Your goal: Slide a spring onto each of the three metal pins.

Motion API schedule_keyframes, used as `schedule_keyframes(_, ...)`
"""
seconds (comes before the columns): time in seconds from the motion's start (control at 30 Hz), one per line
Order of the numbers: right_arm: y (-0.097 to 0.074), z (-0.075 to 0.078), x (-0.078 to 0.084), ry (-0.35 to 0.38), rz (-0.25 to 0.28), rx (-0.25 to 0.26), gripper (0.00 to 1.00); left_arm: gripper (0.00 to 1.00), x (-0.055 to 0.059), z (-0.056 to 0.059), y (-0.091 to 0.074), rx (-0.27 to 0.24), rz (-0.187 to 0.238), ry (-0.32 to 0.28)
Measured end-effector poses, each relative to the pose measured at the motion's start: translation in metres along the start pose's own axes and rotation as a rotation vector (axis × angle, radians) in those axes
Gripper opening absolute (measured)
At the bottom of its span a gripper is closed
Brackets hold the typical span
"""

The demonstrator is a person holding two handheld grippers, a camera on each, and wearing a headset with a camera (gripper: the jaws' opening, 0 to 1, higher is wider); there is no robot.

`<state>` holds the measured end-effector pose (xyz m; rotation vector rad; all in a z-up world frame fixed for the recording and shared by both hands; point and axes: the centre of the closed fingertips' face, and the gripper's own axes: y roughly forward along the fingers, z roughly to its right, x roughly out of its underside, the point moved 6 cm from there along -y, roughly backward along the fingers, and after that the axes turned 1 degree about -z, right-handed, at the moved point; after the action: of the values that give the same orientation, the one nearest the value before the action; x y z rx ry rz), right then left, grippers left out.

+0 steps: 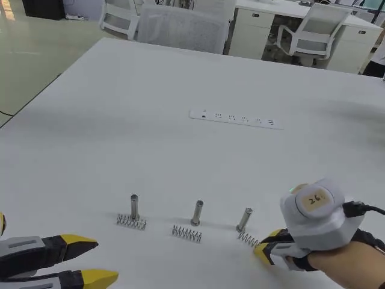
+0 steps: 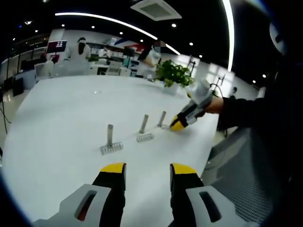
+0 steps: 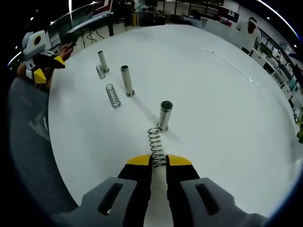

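Three upright metal pins (image 1: 134,206) (image 1: 197,212) (image 1: 244,219) stand in a row on the white table (image 1: 180,150). A spring lies at the foot of each pin (image 1: 131,222) (image 1: 186,233) (image 1: 247,239). My right gripper (image 1: 264,248) is at the near end of the right-hand spring. In the right gripper view its jaws (image 3: 158,161) are shut on that spring (image 3: 156,142), which points at the nearest pin (image 3: 164,115). My left gripper (image 1: 90,260) hovers open at the table's near left. In its own view the gripper (image 2: 147,171) holds nothing and faces the pins (image 2: 110,135).
A white power strip (image 1: 234,118) lies mid-table beyond the pins. Office chairs (image 1: 180,27) and desks stand past the far edge. The table's left edge (image 1: 36,96) runs diagonally. A potted plant (image 2: 174,73) sits beyond the table in the left gripper view.
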<state>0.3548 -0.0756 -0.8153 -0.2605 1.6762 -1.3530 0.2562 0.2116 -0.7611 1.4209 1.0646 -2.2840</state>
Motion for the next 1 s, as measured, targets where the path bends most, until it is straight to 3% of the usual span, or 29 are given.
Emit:
schedule_keyframes(0.27, -0.002, -0.013, -0.003, -0.052, -0.010, -0.038, 0.08, 0.30, 0.001, 0.002, 0.002, 0.012, -0.009, 0.012)
schedule_keyframes(0.4, -0.003, -0.023, -0.009, -0.092, -0.002, -0.067, 0.08, 0.31, 0.001, 0.009, 0.007, 0.050, -0.051, 0.065)
schedule_keyframes(0.53, -0.001, -0.030, -0.008, -0.128, -0.012, -0.081, 0.07, 0.31, 0.000, 0.017, 0.014, 0.127, -0.129, 0.173)
schedule_keyframes(0.63, -0.004, -0.033, -0.009, -0.129, -0.004, -0.095, 0.07, 0.30, -0.009, 0.021, 0.014, 0.183, -0.166, 0.244)
schedule_keyframes(0.77, -0.007, -0.036, -0.008, -0.136, 0.002, -0.101, 0.07, 0.30, -0.022, 0.019, 0.013, 0.215, -0.188, 0.286)
schedule_keyframes(0.87, -0.009, -0.037, -0.008, -0.139, 0.008, -0.106, 0.07, 0.30, -0.030, 0.019, 0.011, 0.256, -0.234, 0.338)
schedule_keyframes(1.0, -0.012, -0.041, -0.011, -0.124, 0.032, -0.125, 0.07, 0.30, -0.038, 0.022, 0.009, 0.301, -0.265, 0.376)
